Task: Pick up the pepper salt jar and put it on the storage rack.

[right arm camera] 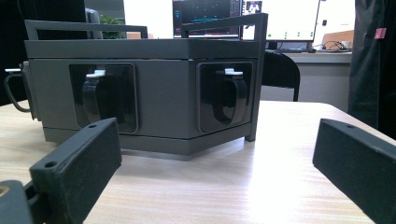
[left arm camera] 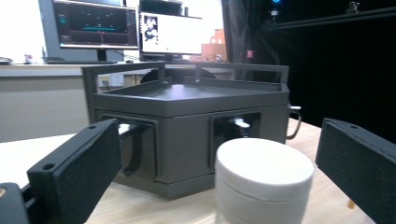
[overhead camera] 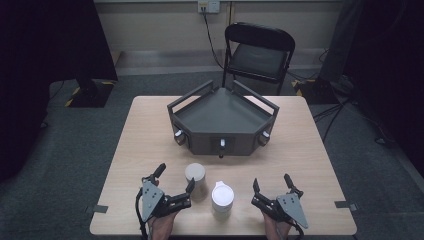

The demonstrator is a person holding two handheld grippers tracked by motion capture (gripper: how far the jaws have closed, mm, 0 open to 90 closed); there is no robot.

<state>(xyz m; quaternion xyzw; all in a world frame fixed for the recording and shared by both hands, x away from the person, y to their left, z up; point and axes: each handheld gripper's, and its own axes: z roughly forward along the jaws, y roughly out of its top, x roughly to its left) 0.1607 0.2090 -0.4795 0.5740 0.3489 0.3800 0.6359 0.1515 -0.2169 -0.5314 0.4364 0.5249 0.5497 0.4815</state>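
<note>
A dark grey angled box (overhead camera: 222, 122) with latch handles on its front faces stands at the table's middle. Near the front edge stand a beige cylindrical container (overhead camera: 195, 179) and a white lidded jar (overhead camera: 222, 198). My left gripper (overhead camera: 175, 177) is open, its right finger close beside the beige container. In the left gripper view, the left gripper (left arm camera: 217, 163) has that container (left arm camera: 264, 179) between its spread jaws, apart from both pads, with the box (left arm camera: 187, 121) behind. My right gripper (overhead camera: 271, 182) is open to the right of the jar. The right gripper (right arm camera: 217, 158) faces the box (right arm camera: 154, 93) with bare table between its jaws.
The wooden table (overhead camera: 320, 165) has bare surface on both sides of the box. A black folding chair (overhead camera: 260, 50) stands behind the far edge. Tape marks sit at the table's front corners. Monitors (left arm camera: 98, 23) glow on a desk in the background.
</note>
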